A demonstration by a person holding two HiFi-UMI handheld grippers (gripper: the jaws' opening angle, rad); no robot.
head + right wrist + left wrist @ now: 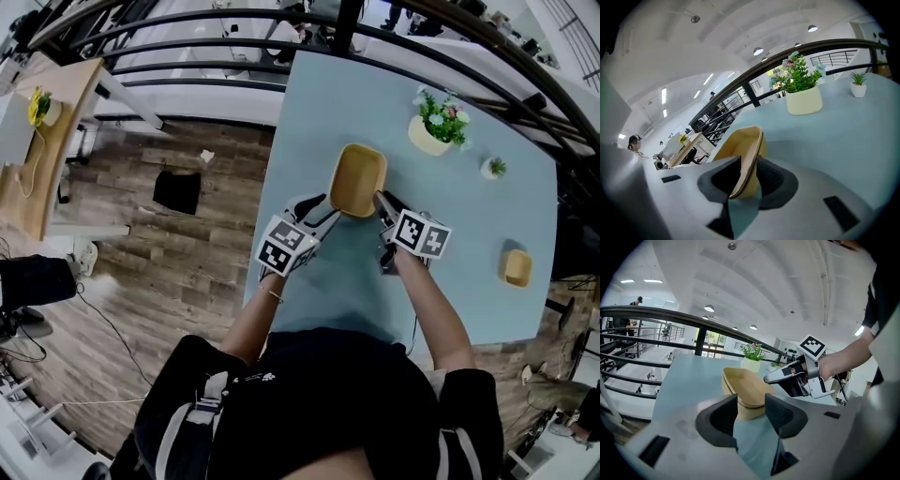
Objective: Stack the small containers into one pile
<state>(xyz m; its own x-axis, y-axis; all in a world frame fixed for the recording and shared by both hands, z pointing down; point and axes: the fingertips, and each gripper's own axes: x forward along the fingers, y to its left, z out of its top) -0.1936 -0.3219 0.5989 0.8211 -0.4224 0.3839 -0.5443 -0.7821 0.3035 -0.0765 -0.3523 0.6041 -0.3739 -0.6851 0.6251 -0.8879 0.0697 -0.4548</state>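
Observation:
A tan oblong container (358, 178) lies on the light blue table (450, 234), held tilted between both grippers. My left gripper (323, 216) is at its near left corner; in the left gripper view the container's end (745, 387) sits between the spread jaws (751, 412), and the pads do not press on it. My right gripper (382, 202) clamps the container's right wall; in the right gripper view that thin wall (740, 150) stands pinched between the pads (747, 176). The right gripper (787, 376) also shows in the left gripper view. A second small tan container (517, 268) sits alone at the far right.
A cream pot with a flowering plant (433, 129) stands beyond the container, and a tiny potted plant (493, 168) to its right. The table's left edge (272, 187) drops to a wooden floor. Dark railings (234, 56) run along the far side.

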